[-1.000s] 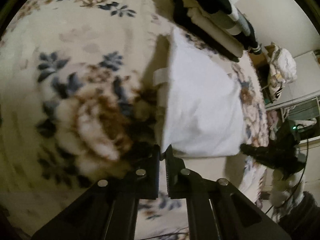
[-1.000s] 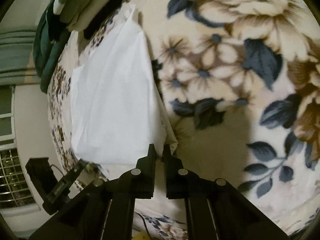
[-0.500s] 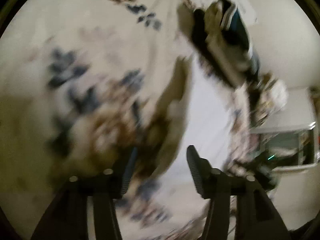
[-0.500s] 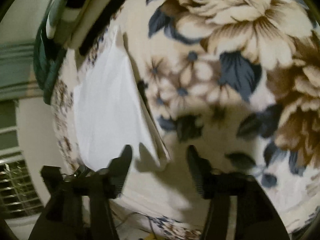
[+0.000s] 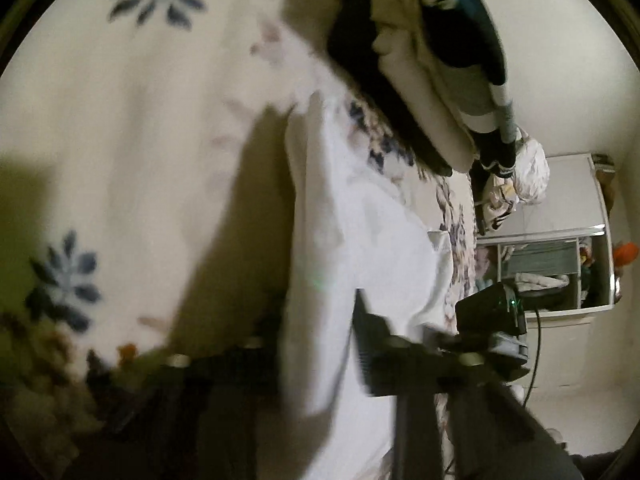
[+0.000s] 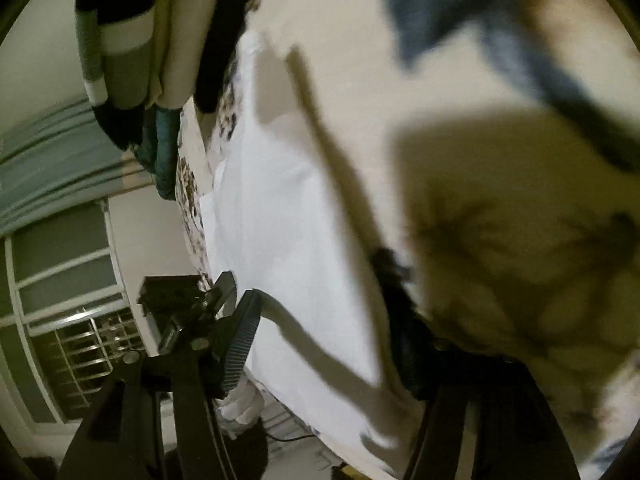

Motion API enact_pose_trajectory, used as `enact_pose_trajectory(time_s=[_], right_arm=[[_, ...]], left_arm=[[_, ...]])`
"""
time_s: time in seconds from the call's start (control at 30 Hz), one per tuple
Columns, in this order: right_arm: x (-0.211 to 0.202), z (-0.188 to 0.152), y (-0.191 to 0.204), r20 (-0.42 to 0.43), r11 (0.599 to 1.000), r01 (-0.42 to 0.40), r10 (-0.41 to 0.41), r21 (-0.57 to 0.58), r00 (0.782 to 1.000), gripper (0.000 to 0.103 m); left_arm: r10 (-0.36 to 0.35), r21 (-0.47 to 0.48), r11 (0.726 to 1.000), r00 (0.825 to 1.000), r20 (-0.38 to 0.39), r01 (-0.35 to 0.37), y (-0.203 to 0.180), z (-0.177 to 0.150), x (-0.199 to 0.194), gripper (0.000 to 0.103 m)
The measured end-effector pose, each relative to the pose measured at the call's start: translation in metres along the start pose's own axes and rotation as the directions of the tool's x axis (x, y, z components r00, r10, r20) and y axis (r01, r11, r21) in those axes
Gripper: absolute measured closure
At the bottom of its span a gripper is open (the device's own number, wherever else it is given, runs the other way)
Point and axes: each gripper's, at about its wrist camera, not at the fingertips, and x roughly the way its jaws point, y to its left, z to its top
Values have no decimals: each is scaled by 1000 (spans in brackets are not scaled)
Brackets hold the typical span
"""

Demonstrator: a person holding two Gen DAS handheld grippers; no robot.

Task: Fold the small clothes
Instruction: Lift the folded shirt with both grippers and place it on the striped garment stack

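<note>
One white garment (image 5: 360,240) lengthwise away | both jaws closing around its near edge

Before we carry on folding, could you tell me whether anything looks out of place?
Nothing stands out. The white garment lies on the floral blanket, beside the folded pile.

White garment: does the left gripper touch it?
Touching. The left wrist view shows the white garment running between the fingers of the left gripper and draped over one finger; its jaws have just been closing.
</note>
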Motion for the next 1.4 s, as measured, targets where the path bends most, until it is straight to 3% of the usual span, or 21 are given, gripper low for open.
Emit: enact_pose_trajectory(time_s=[0.03,0.07,0.37,0.6,0.73,0.87,1.03,1.2,1.4], right_arm=[[2,-2,1,-3,1000,10,-10,-2,1000,85],[2,-4,3,9,1000,21,-21,1,1000,88],[-49,-27,78,100,994,69,-60,-89,993,92],[-133,-23,159,191,982,62,-28,-178,981,92],[-168,15,206,245,967,83,-22,-241,969,92],[-186,82,246,286,952,108,-22,-287,958,92],[-176,164,281,305,945,134,-38,-299,952,92],[-154,227,273,299,945,180,-95,-272,950,92],[-129,250,256,283,923,271,-192,-272,940,92]], left_arm=[[8,4,1000,1000,6,-8,-4,1,-1,90],[18,11,1000,1000,16,-18,-10,0,-6,91],[29,119,992,997,70,-37,-78,4,-57,91],[-6,213,977,989,145,-26,-157,50,-89,91],[-4,234,971,980,199,-43,-195,100,-82,91],[18,243,967,971,238,-78,-215,159,-63,91],[69,265,954,961,268,-142,-224,220,-32,91],[158,286,931,957,242,-226,-216,261,11,91],[261,302,895,935,242,-328,-214,266,29,84]])
